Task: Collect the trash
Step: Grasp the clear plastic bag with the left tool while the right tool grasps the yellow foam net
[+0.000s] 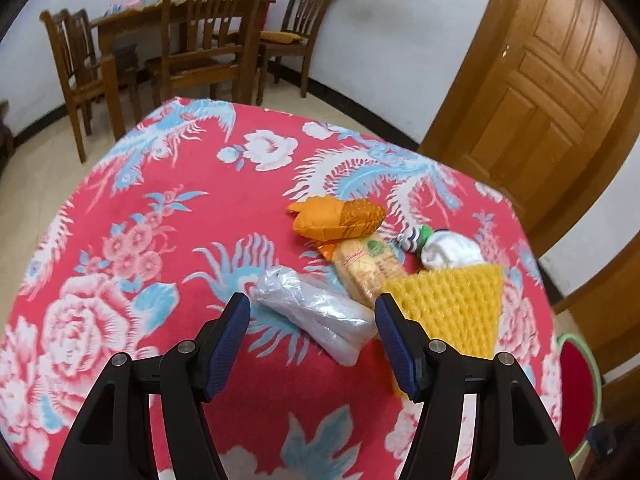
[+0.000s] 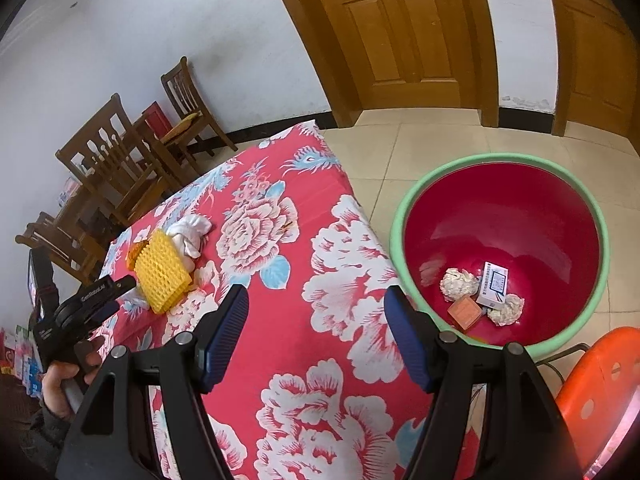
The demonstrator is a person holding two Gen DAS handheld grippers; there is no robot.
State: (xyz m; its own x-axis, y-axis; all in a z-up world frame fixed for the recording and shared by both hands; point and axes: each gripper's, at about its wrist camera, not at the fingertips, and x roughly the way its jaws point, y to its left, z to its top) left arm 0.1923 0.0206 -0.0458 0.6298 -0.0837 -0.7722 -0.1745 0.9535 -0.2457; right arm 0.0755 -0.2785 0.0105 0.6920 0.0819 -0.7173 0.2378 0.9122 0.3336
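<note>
In the left wrist view my left gripper [image 1: 314, 310] is open, its fingers either side of a crumpled clear plastic bag [image 1: 316, 314] on the red floral tablecloth [image 1: 180, 208]. Beyond the bag lie a tan snack packet [image 1: 362, 268], an orange wrapper [image 1: 336, 218], a yellow foam net [image 1: 452, 308] and a white wad [image 1: 450, 250]. In the right wrist view my right gripper [image 2: 316, 306] is open and empty over the table's right edge, beside a red basin [image 2: 500, 216] with a green rim. The basin holds crumpled paper [image 2: 458, 284], a white box [image 2: 494, 284] and an orange box [image 2: 464, 312].
The basin stands on the tiled floor right of the table, with an orange plastic stool [image 2: 600, 392] near it. Wooden chairs [image 1: 200, 32] and a wooden table stand behind. Wooden doors [image 2: 400, 28] line the far wall. The left gripper [image 2: 100, 292] shows at the right wrist view's left.
</note>
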